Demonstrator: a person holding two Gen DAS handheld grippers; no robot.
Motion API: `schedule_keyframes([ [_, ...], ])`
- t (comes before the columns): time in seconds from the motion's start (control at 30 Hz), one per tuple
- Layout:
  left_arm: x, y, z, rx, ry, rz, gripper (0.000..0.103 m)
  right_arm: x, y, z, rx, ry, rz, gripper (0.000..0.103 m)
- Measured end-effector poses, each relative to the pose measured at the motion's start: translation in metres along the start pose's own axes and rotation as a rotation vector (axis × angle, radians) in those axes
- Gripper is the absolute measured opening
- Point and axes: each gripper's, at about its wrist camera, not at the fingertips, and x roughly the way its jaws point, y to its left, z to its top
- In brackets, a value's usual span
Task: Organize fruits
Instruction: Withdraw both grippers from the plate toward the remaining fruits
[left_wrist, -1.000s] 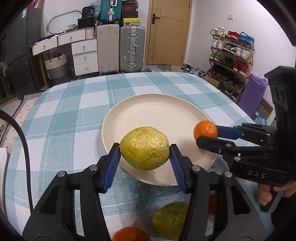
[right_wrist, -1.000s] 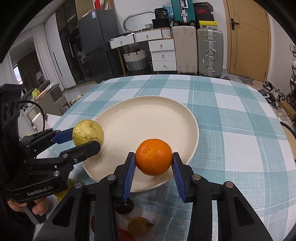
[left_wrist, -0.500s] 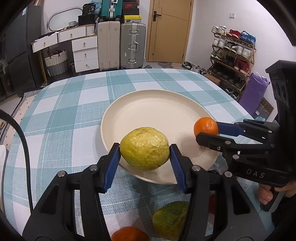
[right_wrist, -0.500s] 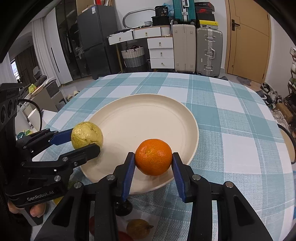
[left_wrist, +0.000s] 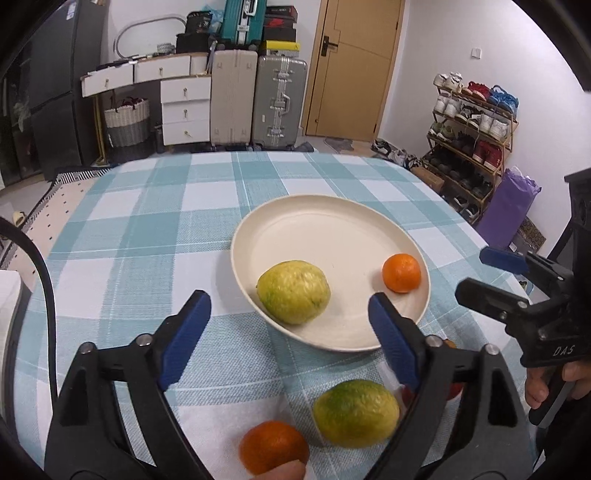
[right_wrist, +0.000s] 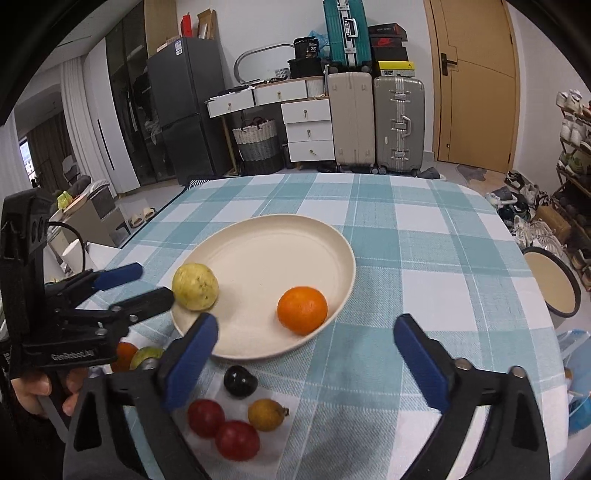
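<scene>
A yellow-green guava (left_wrist: 293, 291) and an orange (left_wrist: 401, 272) lie free on the near part of the cream plate (left_wrist: 314, 206). My left gripper (left_wrist: 288, 296) is just short of the guava. Its jaws are opening and the blue pads stand well clear of the fruit on both sides. In the right wrist view the orange (right_wrist: 302, 309) rests by the plate's (right_wrist: 266, 258) near rim. My right gripper (right_wrist: 306, 320) is behind it, jaws opening wide, nothing touching the pads. The guava (right_wrist: 195, 286) sits at the plate's left edge beside the left gripper (right_wrist: 154, 282).
On the checked tablecloth in front of the plate lie a second green-yellow guava (left_wrist: 356, 413) and another orange (left_wrist: 273, 446). A black fruit (right_wrist: 240, 382), two red fruits (right_wrist: 205, 417) and a small brownish fruit (right_wrist: 267, 414) lie there too. A round cream-topped stool (right_wrist: 550, 280) stands off the table's right edge.
Both grippers have let go: the guava and the orange now rest on the plate. Both sets of jaws have swung wide, and both grippers have drawn back and up.
</scene>
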Motion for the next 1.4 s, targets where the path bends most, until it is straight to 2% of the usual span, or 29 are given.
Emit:
schedule_keyframes([
  [0.03, -0.006, 0.001, -0.001, 0.0, -0.006, 0.004, 0.09, -0.003, -0.001, -0.001, 0.002, 0.0, 0.002, 0.101],
  [0.1, -0.02, 0.004, -0.004, -0.002, -0.02, 0.015, 0.103, -0.01, -0.001, -0.006, 0.001, 0.0, 0.001, 0.103],
  [0.27, -0.049, 0.012, -0.017, -0.011, -0.046, 0.042, 0.103, -0.021, 0.005, -0.018, -0.022, 0.005, -0.002, 0.103],
  [0.6, -0.084, 0.019, -0.04, -0.005, -0.046, 0.086, 0.103, -0.035, 0.014, -0.047, 0.0, 0.036, 0.002, 0.103],
  [0.83, -0.081, 0.01, -0.063, 0.03, -0.009, 0.069, 0.103, -0.032, 0.015, -0.061, 0.021, 0.068, 0.028, 0.103],
  [1.2, -0.063, 0.008, -0.07, 0.024, 0.05, 0.074, 0.103, -0.022, 0.018, -0.073, 0.003, 0.127, 0.007, 0.102],
  [1.27, -0.061, 0.01, -0.07, 0.022, 0.055, 0.081, 0.103, -0.021, 0.018, -0.074, 0.002, 0.134, 0.013, 0.101],
  [1.33, -0.059, 0.01, -0.07, 0.021, 0.061, 0.081, 0.103, -0.02, 0.019, -0.074, -0.002, 0.138, 0.02, 0.093],
  [1.4, -0.058, 0.011, -0.07, 0.018, 0.066, 0.077, 0.103, -0.019, 0.019, -0.073, -0.003, 0.139, 0.019, 0.092],
])
